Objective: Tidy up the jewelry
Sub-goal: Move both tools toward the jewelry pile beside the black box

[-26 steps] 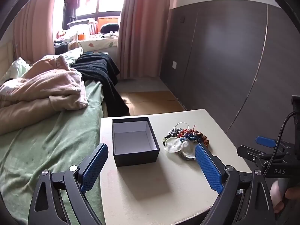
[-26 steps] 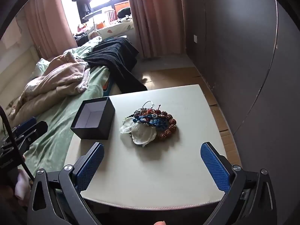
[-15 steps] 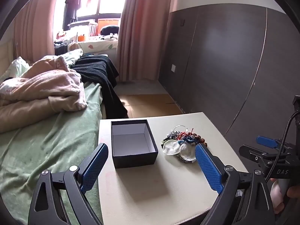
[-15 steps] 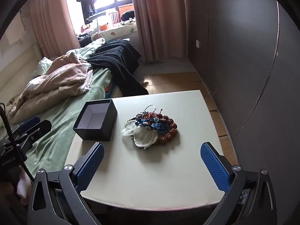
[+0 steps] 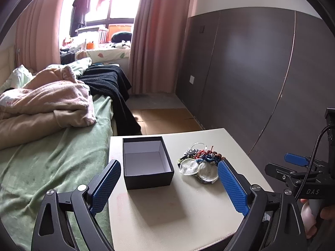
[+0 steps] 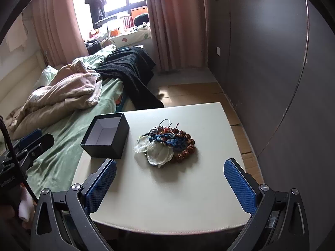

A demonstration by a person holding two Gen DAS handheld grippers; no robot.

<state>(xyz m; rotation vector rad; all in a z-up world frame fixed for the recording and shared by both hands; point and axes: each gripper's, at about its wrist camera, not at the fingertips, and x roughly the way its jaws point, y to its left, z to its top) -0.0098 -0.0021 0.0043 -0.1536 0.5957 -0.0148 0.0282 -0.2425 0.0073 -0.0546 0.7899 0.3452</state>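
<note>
A pile of jewelry (image 5: 201, 164) (image 6: 165, 144) lies on a cream table (image 5: 167, 209) (image 6: 178, 188): beaded bracelets, blue cord, a metal ring and clear plastic pouches. An open black box (image 5: 146, 163) (image 6: 105, 137) with a white, empty inside stands to the left of the pile. My left gripper (image 5: 169, 179) is open and empty, near the table's front with the box between its fingers. My right gripper (image 6: 170, 179) is open and empty, short of the pile. Each gripper also shows at the edge of the other's view.
A bed with a green sheet (image 5: 41, 163), a beige blanket (image 5: 46, 102) and a black throw (image 5: 108, 83) borders the table's left side. A dark panelled wall (image 5: 251, 73) stands to the right. Wooden floor (image 5: 165, 119) lies beyond the table.
Both grippers have pulled back and tilted up slightly, so the box and the pile sit a little farther off in both views. Nothing on the table has moved.
</note>
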